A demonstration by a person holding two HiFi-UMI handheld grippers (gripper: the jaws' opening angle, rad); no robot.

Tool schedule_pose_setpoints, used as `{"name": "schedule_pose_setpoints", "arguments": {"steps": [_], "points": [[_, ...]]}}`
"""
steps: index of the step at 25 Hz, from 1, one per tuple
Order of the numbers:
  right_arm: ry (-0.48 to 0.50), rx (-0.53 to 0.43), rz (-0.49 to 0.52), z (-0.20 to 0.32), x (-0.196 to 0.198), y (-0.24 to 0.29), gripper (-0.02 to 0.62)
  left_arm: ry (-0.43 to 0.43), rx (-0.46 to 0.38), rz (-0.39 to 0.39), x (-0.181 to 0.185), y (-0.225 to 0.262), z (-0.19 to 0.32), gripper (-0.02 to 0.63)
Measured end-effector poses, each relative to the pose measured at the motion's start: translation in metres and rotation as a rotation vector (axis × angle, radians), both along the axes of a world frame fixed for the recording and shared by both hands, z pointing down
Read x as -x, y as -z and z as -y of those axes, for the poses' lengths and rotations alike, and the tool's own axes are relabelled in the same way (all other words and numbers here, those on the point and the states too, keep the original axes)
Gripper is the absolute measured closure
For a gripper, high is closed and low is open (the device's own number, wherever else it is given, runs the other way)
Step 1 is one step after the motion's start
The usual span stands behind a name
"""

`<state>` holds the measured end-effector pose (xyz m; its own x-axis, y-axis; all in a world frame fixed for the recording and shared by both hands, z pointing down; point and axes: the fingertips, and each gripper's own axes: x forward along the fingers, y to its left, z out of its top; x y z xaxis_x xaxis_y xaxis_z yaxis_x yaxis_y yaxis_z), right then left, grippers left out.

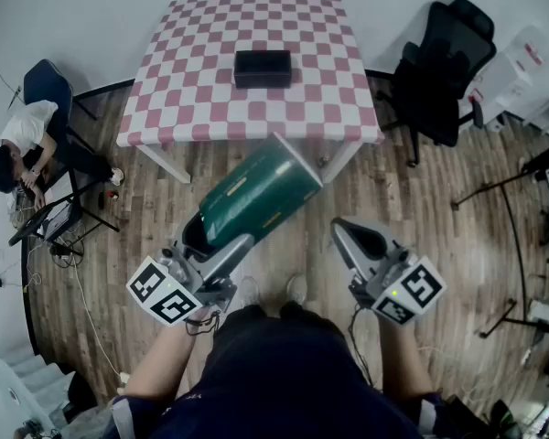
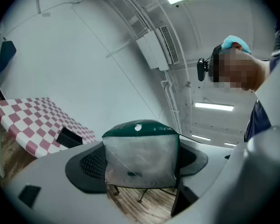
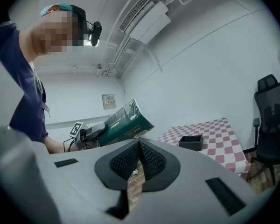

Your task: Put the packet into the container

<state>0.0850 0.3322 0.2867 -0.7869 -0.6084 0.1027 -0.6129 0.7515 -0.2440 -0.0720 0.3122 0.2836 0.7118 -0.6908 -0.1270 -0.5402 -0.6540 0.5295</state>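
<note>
above wooden floor, short of the checkered table, the green packet is clamped at its lower end by the left gripper and is judged light, puffy and crushable, best pinched at that end, while the right gripper is closed on nothing and the black container is seen well apart.

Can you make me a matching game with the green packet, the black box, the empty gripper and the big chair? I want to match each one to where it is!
Things:
1. packet
2. container
3. right gripper
4. office chair

Places or states:
A. on the wooden floor beside the table
B. jaws together, nothing between them
C. on the table
D. clamped in the left gripper

Pairs: 1-D, 2-C, 3-B, 4-A
</note>
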Motion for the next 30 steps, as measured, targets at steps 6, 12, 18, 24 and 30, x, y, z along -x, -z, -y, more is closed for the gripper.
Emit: {"name": "schedule_pose_setpoints", "arguments": {"steps": [6, 12, 18, 24, 30], "points": [[0.006, 0.007, 0.009, 0.001, -0.013, -0.004, 0.583, 0.002, 0.004, 0.009, -0.017, -0.006, -0.003, 0.162], [0.025, 0.005, 0.046, 0.002, -0.05, -0.002, 0.583, 0.026, -0.007, 0.021, -0.042, -0.004, -0.006, 0.163], [0.04, 0.002, 0.06, 0.006, -0.078, -0.004, 0.583, 0.033, -0.018, 0.036, -0.067, -0.002, -0.007, 0.163], [0.042, 0.017, 0.085, 0.02, -0.098, -0.012, 0.583, 0.043, -0.011, 0.051, -0.076, -0.009, 0.007, 0.161], [0.038, 0.033, 0.068, 0.051, -0.102, -0.023, 0.583, 0.062, 0.002, 0.034, -0.069, -0.022, 0.04, 0.162]]}}
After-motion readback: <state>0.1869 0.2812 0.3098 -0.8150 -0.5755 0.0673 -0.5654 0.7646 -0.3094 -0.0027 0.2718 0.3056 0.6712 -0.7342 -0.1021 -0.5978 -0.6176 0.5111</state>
